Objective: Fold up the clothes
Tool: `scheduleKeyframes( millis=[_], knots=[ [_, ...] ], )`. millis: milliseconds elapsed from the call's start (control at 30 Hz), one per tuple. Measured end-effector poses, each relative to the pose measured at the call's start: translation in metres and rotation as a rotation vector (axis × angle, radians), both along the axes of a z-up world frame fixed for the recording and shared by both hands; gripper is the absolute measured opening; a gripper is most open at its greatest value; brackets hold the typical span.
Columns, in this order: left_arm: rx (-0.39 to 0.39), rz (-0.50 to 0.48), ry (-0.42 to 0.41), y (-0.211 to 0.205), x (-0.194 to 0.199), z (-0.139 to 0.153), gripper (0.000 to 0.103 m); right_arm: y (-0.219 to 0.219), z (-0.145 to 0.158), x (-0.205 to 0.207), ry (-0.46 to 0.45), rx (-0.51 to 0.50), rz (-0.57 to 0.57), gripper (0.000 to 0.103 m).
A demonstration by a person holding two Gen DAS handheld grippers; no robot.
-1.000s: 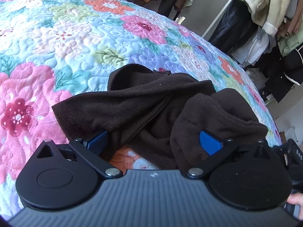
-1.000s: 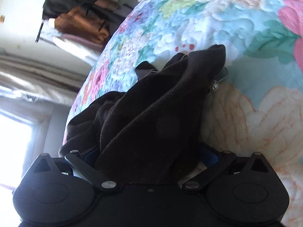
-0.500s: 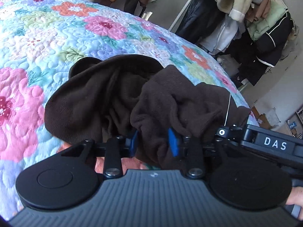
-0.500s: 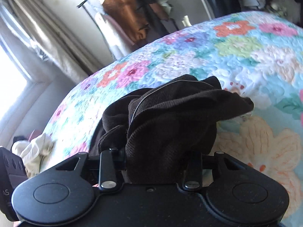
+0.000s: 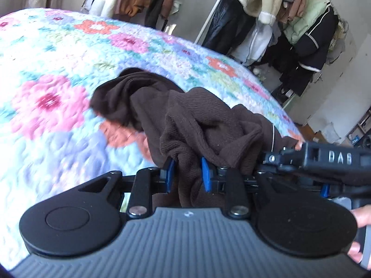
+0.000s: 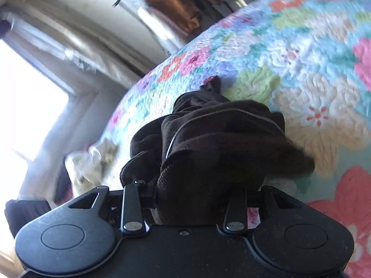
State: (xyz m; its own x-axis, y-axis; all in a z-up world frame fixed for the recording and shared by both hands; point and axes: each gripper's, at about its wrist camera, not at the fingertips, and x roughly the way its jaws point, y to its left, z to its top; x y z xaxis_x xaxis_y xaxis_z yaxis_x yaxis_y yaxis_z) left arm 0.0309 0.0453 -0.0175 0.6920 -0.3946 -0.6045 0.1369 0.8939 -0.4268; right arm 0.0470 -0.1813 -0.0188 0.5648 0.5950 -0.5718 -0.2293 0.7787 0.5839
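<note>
Both my tongs, left gripper [image 5: 187, 173] and right gripper [image 6: 199, 197], pinch the brown sweater [image 5: 197, 125] above the quilt [image 5: 58, 69] (so it hangs free, ready for folding).

One dark brown knit garment [image 5: 197, 125] is seen, bunched over one floral quilt [image 5: 58, 74]. Two grippers are counted: the left gripper [image 5: 187, 173] and the right gripper [image 6: 199, 199], each with two fingers. One pale crumpled cloth [image 6: 90, 162] is seen past the quilt's edge, and one white rail pole [image 5: 214, 11] among hanging coats too many and overlapped to be counted.
</note>
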Motion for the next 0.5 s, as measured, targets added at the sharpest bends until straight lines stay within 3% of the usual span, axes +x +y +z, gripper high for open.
scheduleKeyframes(
  millis=[200,300,400,500],
  knots=[
    [0.049,0.03,0.091,0.006,-0.028,0.008,0.023,0.026,0.018,-0.016,-0.094,-0.219,0.089,0.045],
    [0.049,0.038,0.126,0.014,-0.042,0.002,0.027,0.041,0.018,-0.028,-0.152,-0.393,0.122,0.052],
    [0.061,0.071,0.16,0.022,-0.055,-0.004,0.029,0.056,0.015,-0.058,-0.294,-0.632,0.18,0.057],
    [0.05,0.099,0.183,0.023,-0.067,-0.007,0.033,0.051,0.014,-0.084,-0.342,-0.694,0.211,0.066]
  ],
)
